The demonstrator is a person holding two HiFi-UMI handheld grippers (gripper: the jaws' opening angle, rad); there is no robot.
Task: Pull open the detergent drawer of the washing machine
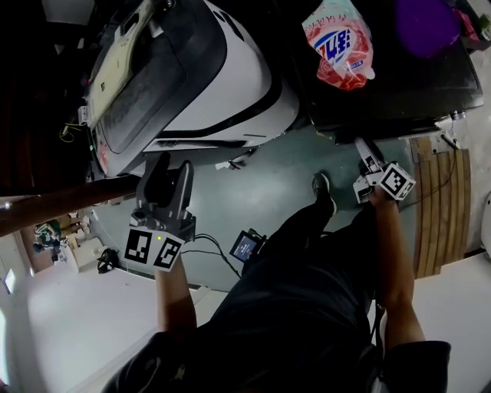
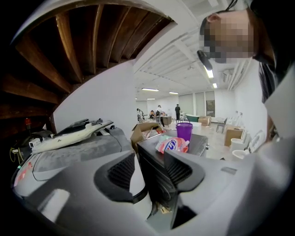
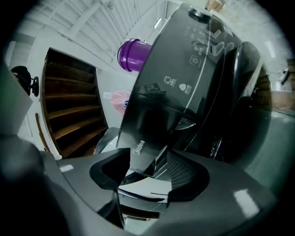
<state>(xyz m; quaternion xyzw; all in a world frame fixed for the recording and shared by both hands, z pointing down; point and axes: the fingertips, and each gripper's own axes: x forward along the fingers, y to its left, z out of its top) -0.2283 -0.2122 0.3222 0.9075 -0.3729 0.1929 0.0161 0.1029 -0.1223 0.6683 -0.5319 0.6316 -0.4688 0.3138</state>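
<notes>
The dark washing machine (image 1: 383,92) stands at the top right of the head view. Its detergent drawer front (image 3: 147,129), marked with a brand name, fills the middle of the right gripper view below the control panel (image 3: 198,55). My right gripper (image 3: 145,173) is open just in front of the drawer's lower corner, and its pads press on nothing. In the head view the right gripper (image 1: 362,146) reaches toward the machine's front edge. My left gripper (image 1: 170,170) hangs open and empty at the lower left, away from the machine; the left gripper (image 2: 147,170) looks toward the machine's side (image 2: 154,161).
A pink detergent bag (image 1: 341,42) and a purple cup (image 1: 426,23) sit on the machine's top. A white and black appliance (image 1: 192,77) lies to the left. Wooden stairs (image 3: 69,110) rise behind. A small screen device (image 1: 245,246) with cables lies on the floor by my foot (image 1: 324,188).
</notes>
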